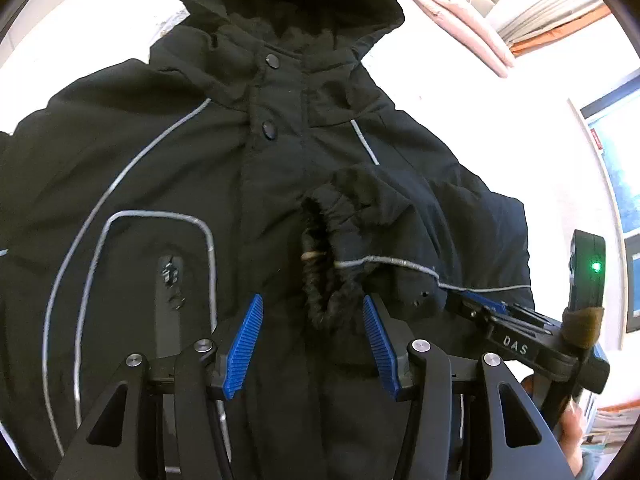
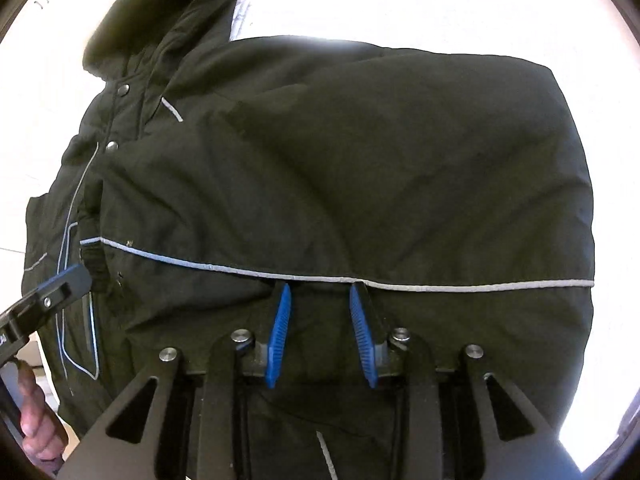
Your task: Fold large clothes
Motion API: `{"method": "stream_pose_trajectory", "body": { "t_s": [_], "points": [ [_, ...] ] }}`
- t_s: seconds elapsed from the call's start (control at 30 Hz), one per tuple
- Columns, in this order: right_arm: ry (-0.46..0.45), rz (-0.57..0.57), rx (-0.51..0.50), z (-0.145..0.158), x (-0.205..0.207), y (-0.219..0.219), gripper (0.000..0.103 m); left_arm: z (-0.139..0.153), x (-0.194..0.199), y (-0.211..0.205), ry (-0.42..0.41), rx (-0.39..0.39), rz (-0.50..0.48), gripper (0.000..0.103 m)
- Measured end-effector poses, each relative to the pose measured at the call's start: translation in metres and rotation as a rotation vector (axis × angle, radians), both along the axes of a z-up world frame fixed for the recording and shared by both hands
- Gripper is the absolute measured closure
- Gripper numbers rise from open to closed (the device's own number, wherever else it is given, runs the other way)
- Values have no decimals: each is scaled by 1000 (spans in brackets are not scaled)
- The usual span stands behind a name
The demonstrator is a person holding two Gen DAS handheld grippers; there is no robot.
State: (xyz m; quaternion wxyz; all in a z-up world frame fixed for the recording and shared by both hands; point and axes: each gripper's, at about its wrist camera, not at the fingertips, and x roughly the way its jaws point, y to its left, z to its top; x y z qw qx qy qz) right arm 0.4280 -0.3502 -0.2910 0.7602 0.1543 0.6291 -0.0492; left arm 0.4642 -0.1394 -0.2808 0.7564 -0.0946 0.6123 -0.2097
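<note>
Both claws stand apart and empty, left gripper (image 1: 313, 312) at the elastic cuff (image 1: 320, 264), right gripper (image 2: 320, 300) under the folded sleeve (image 2: 360, 184); the padded jacket (image 1: 160, 168), hood at twelve o'clock, looks bulky, soft, slippery — pinch cuff or piped seam

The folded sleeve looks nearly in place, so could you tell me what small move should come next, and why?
Probably withdraw the right gripper from the sleeve. The sleeve already lies across the jacket front, its cuff near the centre placket, and both the right and the left gripper appear open, so nothing seems clamped.
</note>
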Motion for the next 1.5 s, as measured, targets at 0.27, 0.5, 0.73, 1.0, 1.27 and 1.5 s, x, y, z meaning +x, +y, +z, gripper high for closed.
{"method": "stream_pose_trajectory", "body": {
  "t_s": [0.27,0.5,0.73,1.0,1.27,1.5],
  "points": [
    [-6,-7,1,-5,0,11,67,-6,4,-17,-29,-15,-38,85],
    [-32,-28,86,28,-8,5,66,42,-3,9,-140,-55,13,89],
    [-149,-46,94,77,-24,7,41,87,-2,93,-262,1,150,90],
    [-61,26,36,43,-2,46,43,13,-8,160,-103,206,243,88],
    [35,176,-190,1,8,99,35,13,-14,179,-96,224,290,64],
    [-18,150,-116,39,4,97,35,74,-28,154,-212,86,231,58]
  ]
}}
